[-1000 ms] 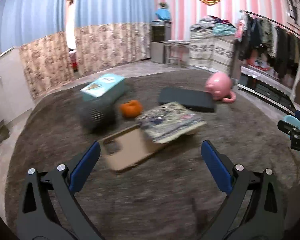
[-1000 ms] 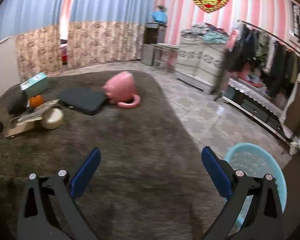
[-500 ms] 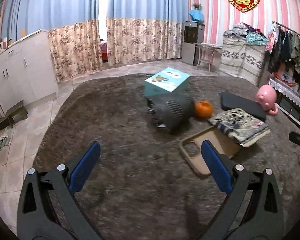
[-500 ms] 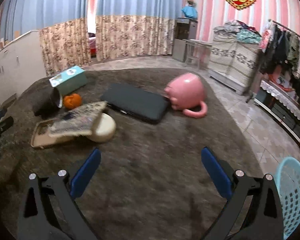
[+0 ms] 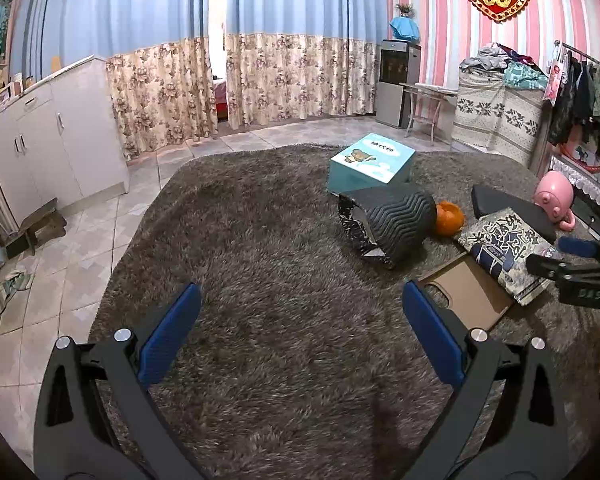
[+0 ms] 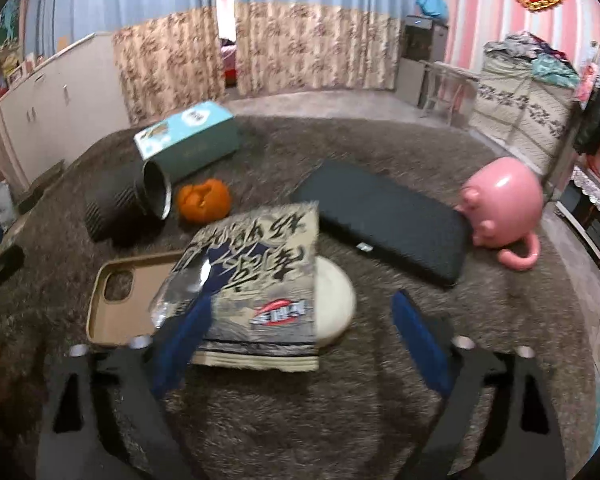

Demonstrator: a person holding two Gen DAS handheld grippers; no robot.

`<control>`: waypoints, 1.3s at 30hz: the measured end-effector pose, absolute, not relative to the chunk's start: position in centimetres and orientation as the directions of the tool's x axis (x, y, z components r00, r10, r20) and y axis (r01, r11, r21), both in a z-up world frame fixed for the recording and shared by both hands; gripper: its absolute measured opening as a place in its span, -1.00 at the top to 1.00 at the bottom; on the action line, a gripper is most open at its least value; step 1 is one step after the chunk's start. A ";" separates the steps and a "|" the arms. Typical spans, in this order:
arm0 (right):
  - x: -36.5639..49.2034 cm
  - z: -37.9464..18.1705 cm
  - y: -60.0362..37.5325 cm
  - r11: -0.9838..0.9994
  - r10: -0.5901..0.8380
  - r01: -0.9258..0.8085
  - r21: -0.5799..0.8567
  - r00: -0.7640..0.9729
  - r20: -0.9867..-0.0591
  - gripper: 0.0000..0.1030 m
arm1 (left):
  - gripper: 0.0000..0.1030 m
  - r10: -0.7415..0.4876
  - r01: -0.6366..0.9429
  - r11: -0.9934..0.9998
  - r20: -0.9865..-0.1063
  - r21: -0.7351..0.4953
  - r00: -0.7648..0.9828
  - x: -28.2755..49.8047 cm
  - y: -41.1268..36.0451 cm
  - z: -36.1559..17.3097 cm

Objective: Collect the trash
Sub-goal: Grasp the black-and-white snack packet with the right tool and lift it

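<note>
Right wrist view: the right gripper (image 6: 304, 336) hangs low over the grey shag carpet (image 6: 340, 412) with its blue pads closing, the near end of a printed snack bag (image 6: 256, 272) lying between them, though the pads do not yet press on it. The bag is flat and rectangular, beige and dark blue with large black brush characters, a red and white logo near its close edge and a shiny silver patch at its left corner. It lies propped on a cream round object (image 6: 334, 300), overlapping a tan phone case (image 6: 128, 300) to the left. Behind it sit an orange peel (image 6: 204, 200), a black ribbed cup (image 6: 128, 208) on its side, a teal box (image 6: 192, 136), a flat black pad (image 6: 384, 220) and a pink pig-shaped mug (image 6: 504, 204).

In the left wrist view, the left gripper (image 5: 302, 330) is spread wide over bare carpet (image 5: 260, 240), nothing between its fingers. The same bag (image 5: 504, 252) lies far right, beside the phone case (image 5: 468, 296), with the right gripper (image 5: 580, 268) reaching in at the frame's edge
</note>
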State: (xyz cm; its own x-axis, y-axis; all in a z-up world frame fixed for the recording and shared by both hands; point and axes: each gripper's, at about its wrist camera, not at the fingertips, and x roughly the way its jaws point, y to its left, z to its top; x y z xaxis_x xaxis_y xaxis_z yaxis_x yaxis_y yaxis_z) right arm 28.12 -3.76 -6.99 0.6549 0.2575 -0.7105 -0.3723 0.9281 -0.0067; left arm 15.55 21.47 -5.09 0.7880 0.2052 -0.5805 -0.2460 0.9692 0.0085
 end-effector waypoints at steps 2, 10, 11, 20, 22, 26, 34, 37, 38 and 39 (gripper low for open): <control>28.2 -7.1 -3.7 0.922 0.277 -0.387 0.008 0.644 -0.713 0.14 | -0.89 0.194 -0.237 0.972 -0.584 0.003 0.789 15.8 21.2 -5.1; 27.0 -5.6 -6.0 0.911 0.349 -0.404 0.078 0.659 -0.667 0.86 | -0.89 0.159 -0.191 0.982 -0.569 0.003 0.807 16.9 18.6 -4.2; 26.9 -5.4 -6.3 0.911 0.354 -0.404 0.083 0.661 -0.662 0.90 | -0.89 0.154 -0.186 0.982 -0.570 0.002 0.807 17.0 18.3 -4.2; 23.7 -1.6 -14.6 0.950 0.274 -0.309 0.052 0.738 -0.616 0.93 | -0.89 0.086 -0.126 0.992 -0.581 -0.029 0.809 18.4 14.4 -3.9; 22.8 -1.2 -16.6 0.959 0.241 -0.281 0.034 0.748 -0.618 0.93 | -0.89 0.057 -0.097 0.994 -0.580 -0.038 0.813 18.7 12.8 -3.9; 21.2 -1.2 -21.1 0.977 0.196 -0.209 0.054 0.757 -0.623 0.93 | -0.89 0.004 -0.031 0.999 -0.585 -0.036 0.811 19.6 8.8 -4.2; 20.9 -3.2 -26.8 0.987 0.155 -0.095 0.128 0.768 -0.622 0.94 | -0.89 -0.034 0.076 0.996 -0.635 0.039 0.772 23.5 0.7 -6.1; 21.0 -3.3 -27.8 0.980 0.181 -0.089 0.179 0.773 -0.608 0.94 | -0.88 -0.005 0.073 0.995 -0.673 0.073 0.740 25.4 -0.6 -7.1; 21.1 -3.4 -27.9 0.978 0.186 -0.089 0.186 0.772 -0.608 0.94 | -0.82 0.000 0.072 0.994 -0.681 0.077 0.732 25.8 -0.7 -7.3; 21.1 -3.4 -27.9 0.978 0.188 -0.090 0.188 0.772 -0.608 0.94 | -0.75 0.008 0.070 0.994 -0.692 0.084 0.722 26.4 -0.8 -7.6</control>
